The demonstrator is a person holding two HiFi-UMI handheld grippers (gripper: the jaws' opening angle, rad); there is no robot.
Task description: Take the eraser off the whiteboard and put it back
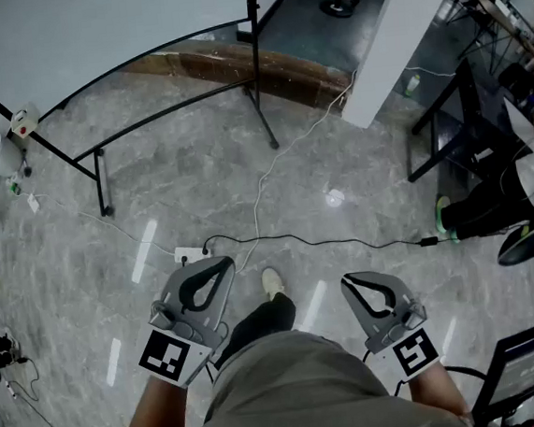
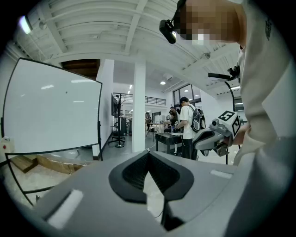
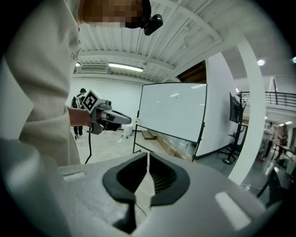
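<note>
The whiteboard [image 1: 71,30] stands on a black wheeled frame at the far left; it also shows in the left gripper view [image 2: 51,111] and the right gripper view [image 3: 173,111]. A small white block with a red spot [image 1: 21,122] sits at the board's lower corner; it may be the eraser. My left gripper [image 1: 226,259] [image 2: 148,152] is held low in front of the person, shut, with nothing in it. My right gripper [image 1: 346,280] [image 3: 148,155] is beside it, also shut and holding nothing. Both are well away from the board.
Cables and a power strip [image 1: 188,255] lie on the grey marble floor ahead. A white column [image 1: 391,36] rises at the back right, with a black desk [image 1: 456,124] and a seated person's legs [image 1: 492,205] beyond. A chair [image 1: 526,361] stands near right.
</note>
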